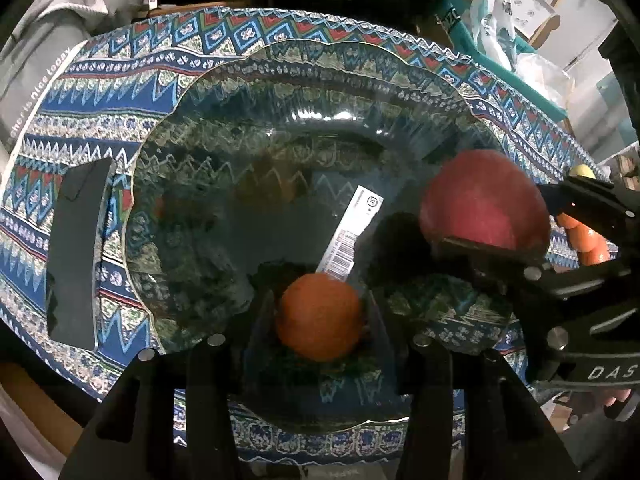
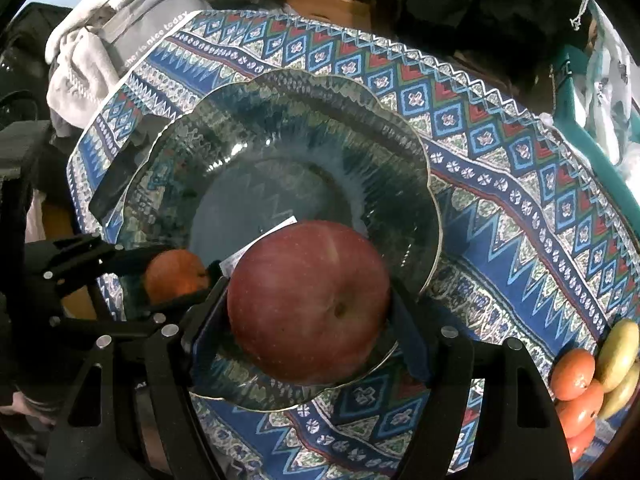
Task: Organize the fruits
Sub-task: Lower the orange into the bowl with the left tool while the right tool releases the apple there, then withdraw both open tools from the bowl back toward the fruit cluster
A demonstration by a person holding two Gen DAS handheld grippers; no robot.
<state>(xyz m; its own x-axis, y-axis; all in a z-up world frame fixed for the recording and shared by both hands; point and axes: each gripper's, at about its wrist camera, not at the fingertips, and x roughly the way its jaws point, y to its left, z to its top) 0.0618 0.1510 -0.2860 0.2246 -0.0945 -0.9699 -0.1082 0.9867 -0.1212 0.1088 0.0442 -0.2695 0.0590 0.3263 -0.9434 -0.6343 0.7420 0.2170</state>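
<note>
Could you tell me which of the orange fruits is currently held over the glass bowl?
The orange between the left gripper's fingers, above the glass bowl. The other oranges lie on the tablecloth beside the bananas.

Table (image 2: pixel 500 208) carrying patterned cloth, blue w/ red and white zigzag bands, covering nearly all of top; bare wood showing at 8 o'clock edge in left wrist view. Sitting on cloth at center: scalloped glass bowl (image 2: pixel 434 216). Lying flat just beside bowl rim at 9 o'clock in left wrist view: dark rectangular slab (image 1: pixel 76 256). Resting at 4 o'clock in right wrist view, well apart from bowl: oranges (image 2: pixel 576 396) touching yellow bananas (image 2: pixel 618 356).
</note>
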